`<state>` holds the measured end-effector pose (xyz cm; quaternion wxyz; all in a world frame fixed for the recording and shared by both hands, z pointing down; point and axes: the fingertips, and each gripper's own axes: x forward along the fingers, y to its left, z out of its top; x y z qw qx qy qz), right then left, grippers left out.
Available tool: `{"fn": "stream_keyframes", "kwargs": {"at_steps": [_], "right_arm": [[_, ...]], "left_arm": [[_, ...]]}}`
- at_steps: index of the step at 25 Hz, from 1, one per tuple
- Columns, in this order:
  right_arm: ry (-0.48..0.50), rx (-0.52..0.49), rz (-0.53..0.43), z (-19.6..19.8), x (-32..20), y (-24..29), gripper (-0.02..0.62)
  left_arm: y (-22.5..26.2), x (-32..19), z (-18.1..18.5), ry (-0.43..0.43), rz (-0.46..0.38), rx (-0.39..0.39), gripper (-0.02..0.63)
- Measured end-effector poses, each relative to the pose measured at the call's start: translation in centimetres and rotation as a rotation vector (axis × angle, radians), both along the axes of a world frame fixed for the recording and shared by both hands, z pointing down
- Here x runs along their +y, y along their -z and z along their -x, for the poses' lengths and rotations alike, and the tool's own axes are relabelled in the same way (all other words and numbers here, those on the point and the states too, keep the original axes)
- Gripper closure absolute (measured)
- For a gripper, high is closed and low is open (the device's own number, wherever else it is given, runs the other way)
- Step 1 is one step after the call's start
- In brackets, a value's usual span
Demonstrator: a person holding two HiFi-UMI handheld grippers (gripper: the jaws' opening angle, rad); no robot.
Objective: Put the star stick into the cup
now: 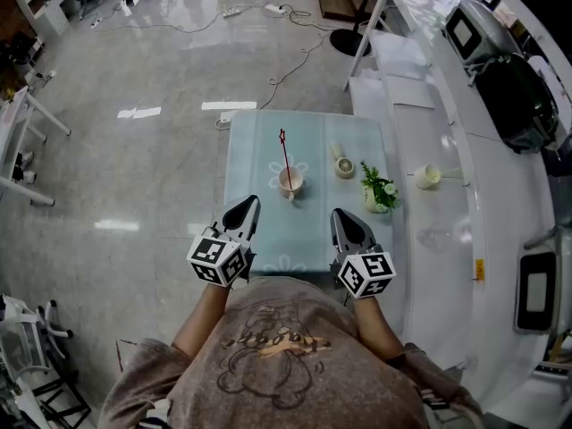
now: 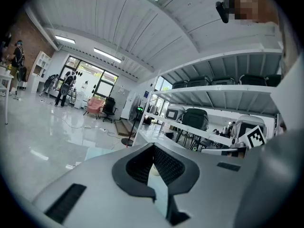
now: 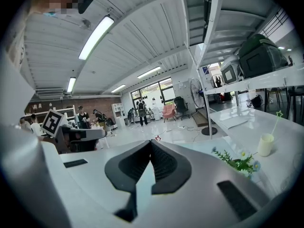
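A pale cup (image 1: 290, 182) stands near the middle of the glass table (image 1: 259, 231), with the red star stick (image 1: 285, 155) upright in it, its star at the top. My left gripper (image 1: 251, 202) is shut and empty over the table's front part, short of the cup and to its left. My right gripper (image 1: 338, 214) is shut and empty too, short of the cup and to its right. In the left gripper view the jaws (image 2: 153, 146) meet at the tips, and the red star (image 2: 126, 145) peeks over them. The right gripper view shows the same star (image 3: 157, 137) just above my shut gripper (image 3: 151, 142).
A small potted plant (image 1: 377, 189) and a little round fan (image 1: 344, 166) stand on the table right of the cup. A second cup with a green star stick (image 1: 427, 177) is on the white counter (image 1: 500, 239) to the right. Cables lie on the floor beyond.
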<state>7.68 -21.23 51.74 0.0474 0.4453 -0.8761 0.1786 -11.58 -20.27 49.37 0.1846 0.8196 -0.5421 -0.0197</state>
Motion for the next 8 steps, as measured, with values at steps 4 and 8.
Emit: {"fn": "stream_keyframes", "kwargs": {"at_steps": [4,8], "right_arm": [[0.006,0.004,-0.008,-0.11,-0.16,0.21,0.595],[0.021,0.017,-0.021,-0.01,-0.34,0.49,0.595]], "left_arm": [[-0.09,0.23,0.07,0.004,0.001,0.002,0.584],[0.00,0.47,0.21,0.005,0.000,0.016,0.584]]}}
